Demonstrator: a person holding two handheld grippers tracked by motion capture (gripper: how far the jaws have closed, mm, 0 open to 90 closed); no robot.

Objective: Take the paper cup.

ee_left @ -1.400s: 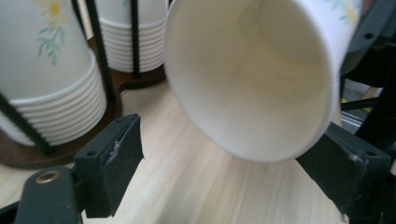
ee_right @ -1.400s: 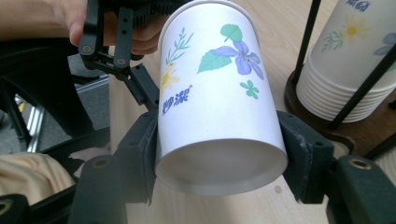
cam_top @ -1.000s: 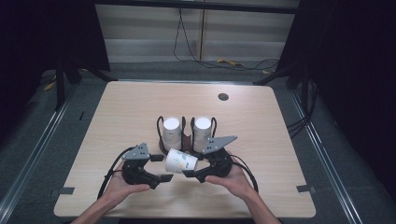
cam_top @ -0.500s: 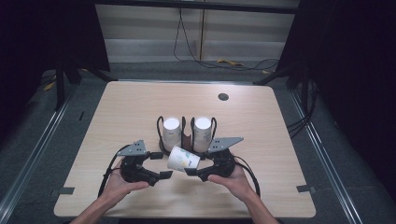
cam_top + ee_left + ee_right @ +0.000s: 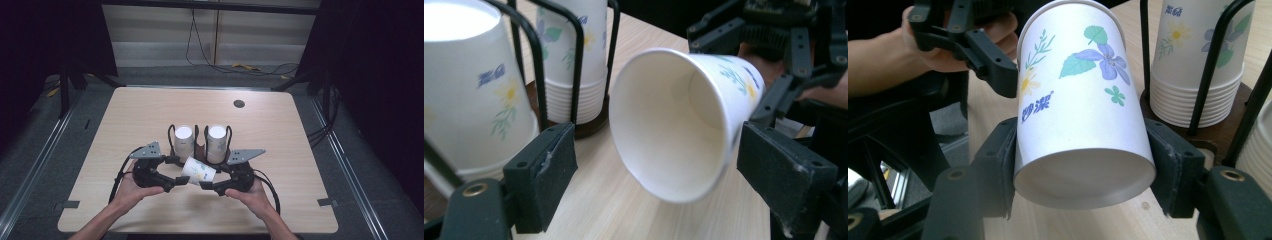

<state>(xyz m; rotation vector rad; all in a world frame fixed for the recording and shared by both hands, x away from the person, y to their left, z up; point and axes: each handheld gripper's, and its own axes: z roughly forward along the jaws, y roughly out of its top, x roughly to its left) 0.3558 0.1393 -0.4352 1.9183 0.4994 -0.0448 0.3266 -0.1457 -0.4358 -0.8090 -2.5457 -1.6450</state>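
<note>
Right gripper [image 5: 1083, 150]: jaws clamped on the base end of a paper cup [image 5: 1078, 95]. Left gripper [image 5: 659, 165]: jaws wide, flanking the cup's rim without touching. The cup is white, printed with blue flowers and green leaves. It lies tilted, its long axis running between the grippers, mouth toward the left gripper, above the desk [image 5: 300, 125] near its front edge, before two racked cup stacks [image 5: 200, 142]. Since the earlier frame, the left gripper has risen slightly.
</note>
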